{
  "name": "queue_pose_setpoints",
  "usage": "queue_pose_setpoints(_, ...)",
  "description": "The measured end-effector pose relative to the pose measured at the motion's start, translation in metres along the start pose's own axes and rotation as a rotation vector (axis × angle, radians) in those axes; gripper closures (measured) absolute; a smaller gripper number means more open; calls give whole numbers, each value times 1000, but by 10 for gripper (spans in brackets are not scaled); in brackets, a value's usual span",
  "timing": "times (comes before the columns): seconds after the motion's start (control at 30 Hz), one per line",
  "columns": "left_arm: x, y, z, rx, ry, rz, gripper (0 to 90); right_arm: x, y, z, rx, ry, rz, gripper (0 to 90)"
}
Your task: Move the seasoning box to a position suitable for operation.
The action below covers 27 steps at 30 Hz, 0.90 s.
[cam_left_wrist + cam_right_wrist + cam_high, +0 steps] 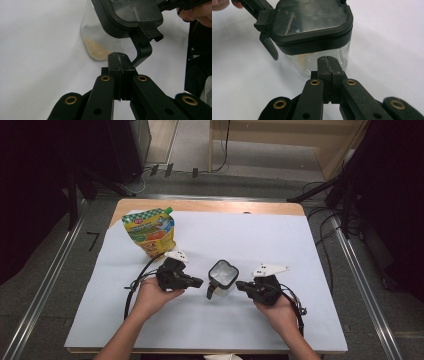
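- Clear plastic jar [222, 279] stands upright on the white sheet [260, 240], midway between the two grippers and slightly nearer the person's edge of the table.
- Jar lid [310, 21] is black-rimmed with a see-through panel; it sits closed on the jar. A black latch [268, 45] hangs down one side, toward the person in the high view.
- Jar content: a low layer of pale tan granules [96, 48] lies at the bottom of the jar; the rest of the jar body is see-through.
- Left gripper [197, 282] lies to the left of the jar, tips aimed at it and just beside it. In the left gripper view its fingers [115, 72] are pressed flat together with nothing between them. Contact with the jar cannot be confirmed.
- Right gripper [240, 285] lies to the right of the jar, tips aimed at it and just beside it. In the right gripper view its fingers [324, 68] are likewise fully closed on each other and hold nothing. The tips sit in front of the jar's clear wall, below the lid rim.
- Each gripper is held in one hand, forearms entering from the near edge.
- Pouch [150, 231], yellow and green with a green cap, stands behind the left gripper, apart from the jar.
- Sheet covers a wooden table [200, 205].
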<state>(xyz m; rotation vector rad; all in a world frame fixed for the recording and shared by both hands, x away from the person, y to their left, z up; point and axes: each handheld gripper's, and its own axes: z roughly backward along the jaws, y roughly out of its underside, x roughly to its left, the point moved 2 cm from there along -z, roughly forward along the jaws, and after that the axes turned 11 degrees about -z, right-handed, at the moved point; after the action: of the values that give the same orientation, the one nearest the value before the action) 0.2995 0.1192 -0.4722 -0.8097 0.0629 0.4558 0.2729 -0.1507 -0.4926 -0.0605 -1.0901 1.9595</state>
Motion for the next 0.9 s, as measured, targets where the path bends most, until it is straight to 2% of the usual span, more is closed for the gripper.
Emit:
queue_pose_setpoints(0.23, -4, -1, -4, 12, -10, -21, 900, 0, -2, 1, -5, -4, -39, 900)
queue_pose_setpoints(0.47, -5, -2, -6, -3, -2, -19, 900, 1, -4, 0, -11, -1, -47, 900)
queue_pose_setpoints(0.9, -14, -7, -12, -6, 7, -48, 900, -1, -6, -1, -21, 14, -55, 900)
